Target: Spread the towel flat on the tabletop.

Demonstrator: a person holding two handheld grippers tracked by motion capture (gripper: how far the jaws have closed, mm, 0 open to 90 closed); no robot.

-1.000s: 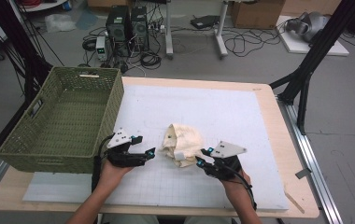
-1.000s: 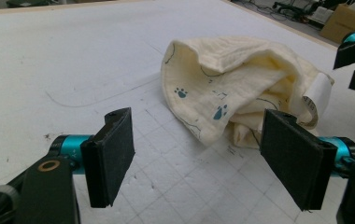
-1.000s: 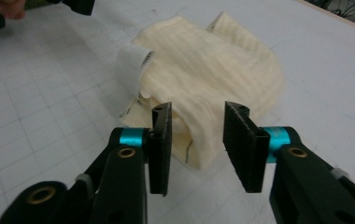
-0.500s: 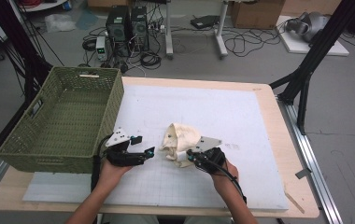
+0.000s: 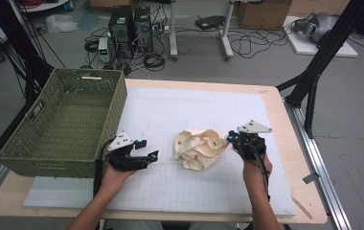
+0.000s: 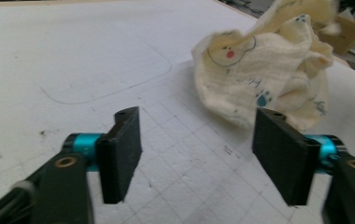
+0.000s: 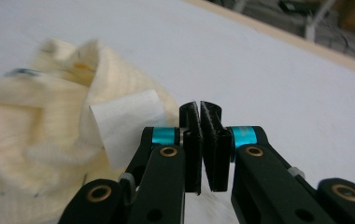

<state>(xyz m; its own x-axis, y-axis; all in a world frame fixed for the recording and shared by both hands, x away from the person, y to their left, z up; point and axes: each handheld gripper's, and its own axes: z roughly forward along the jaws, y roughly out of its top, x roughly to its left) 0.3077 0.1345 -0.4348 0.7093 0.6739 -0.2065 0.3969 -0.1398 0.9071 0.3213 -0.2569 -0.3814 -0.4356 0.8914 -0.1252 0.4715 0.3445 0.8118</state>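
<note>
Now that my right tool (image 5: 231, 139) has clamped onto the cloth's (image 5: 198, 149) edge and drawn rightward, my left tool (image 5: 152, 155), jaws just narrowing but empty, can take its corner.

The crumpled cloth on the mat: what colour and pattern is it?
The cloth is cream with small printed cartoon figures, including a blue paw print and a red dot; clearest in the left gripper view.

You see the cream cloth (image 5: 198, 149) — crumpled in a loose heap, printed with small cartoon figures — lying mid-table on the white mat (image 5: 180, 110).
</note>
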